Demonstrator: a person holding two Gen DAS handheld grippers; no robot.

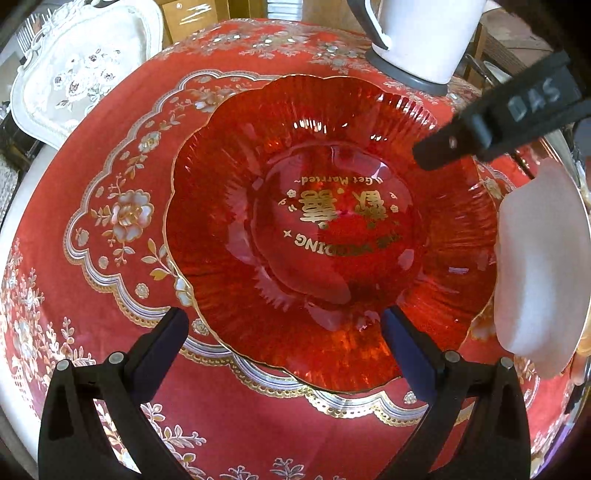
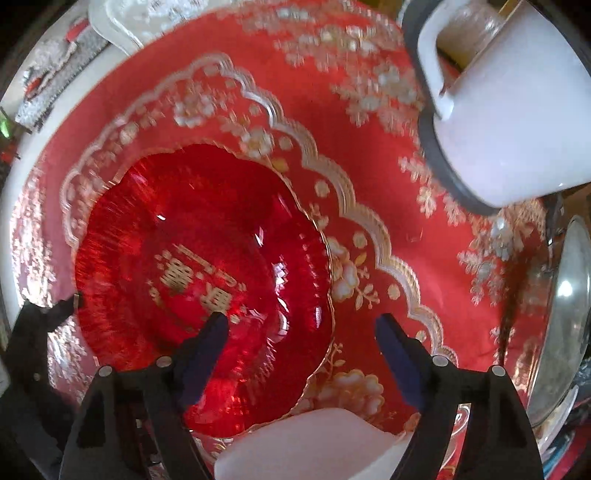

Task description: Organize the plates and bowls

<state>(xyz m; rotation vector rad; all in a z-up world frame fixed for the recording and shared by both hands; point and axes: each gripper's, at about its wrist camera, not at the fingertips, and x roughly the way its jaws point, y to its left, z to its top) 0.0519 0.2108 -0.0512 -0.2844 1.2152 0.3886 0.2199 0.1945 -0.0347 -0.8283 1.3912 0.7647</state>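
Right, going L to R. Far left, off the table edge, a white chair back (image 1: 74, 74) w/ floral carving stands behind the red tablecloth (image 1: 110, 155), which has gold and silver flower borders. The left gripper (image 1: 284, 332) sits at the near edge in its own wrist view, jaws spread wide and holding nothing; its L finger is over bare cloth, its R finger over the near rim of the red plate (image 1: 325, 229). That plate is translucent red glass w/ a scalloped gold edge, lying flat on the cloth at table centre, gold characters plus "Get Married" and "WEDDING" text in the middle, upside-down from this view.

Right of centre, the right gripper (image 1: 443, 151) shows in the left wrist view as a black finger marked "DAS", its tip over the plate's far-right rim; can't tell if touching. In the right wrist view the right gripper (image 2: 301, 328) is also wide open and empty, L finger above the red plate (image 2: 192, 266), R finger over cloth.

Far right, a white kettle (image 1: 432, 33) on a dark base stands on the cloth beyond the plate. Near right, a white block-like item (image 1: 543, 266) lies just beside the plate's rim; what it is, can't tell. At the extreme right edge of the right wrist view, a shiny metal bowl (image 2: 565, 302).
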